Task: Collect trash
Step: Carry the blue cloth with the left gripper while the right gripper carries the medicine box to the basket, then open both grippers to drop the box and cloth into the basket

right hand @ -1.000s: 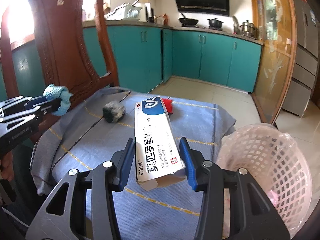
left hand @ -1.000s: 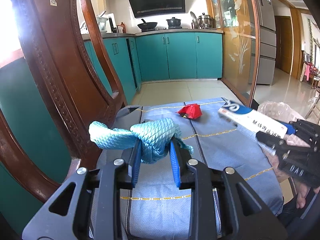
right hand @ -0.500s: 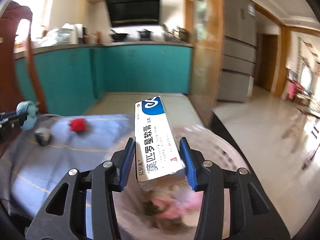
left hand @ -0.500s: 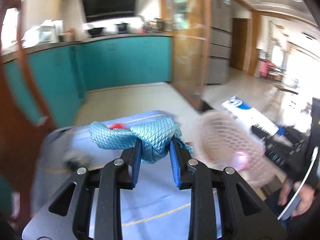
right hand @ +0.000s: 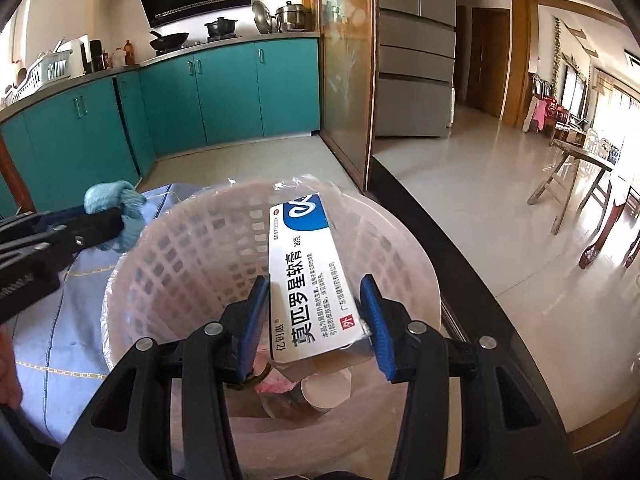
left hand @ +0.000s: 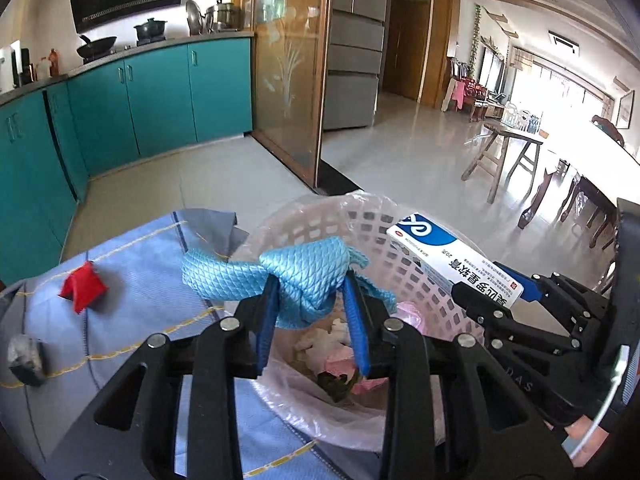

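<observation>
Left gripper (left hand: 310,304): poised over the near side of the basket, its blue pads either side of the knotted cloth; the jaws are easing apart, yet the cloth hangs between them and the left pad is against it.
Blue cloth (left hand: 296,276): a quilted light-blue rag, bunched and knotted, one tail sticking out to the left above the table cover.
Right gripper (right hand: 316,320): pointing down into the basket mouth, pads clamped on the lower end of the box.
Ointment box (right hand: 310,276): long, white, with a blue end and printed characters, tilted upward, above the basket's inside.
Basket (right hand: 188,248): pale pink lattice, lined with a clear plastic bag, standing at the edge of the blue table cover (left hand: 132,264).
Inside the basket: pink scraps, a white cup, crumpled bits.
Red scrap (left hand: 82,286): lying on the cover, left of the basket.
Dark wrapped lump (left hand: 26,358): on the cover too, nearer the left edge.
</observation>
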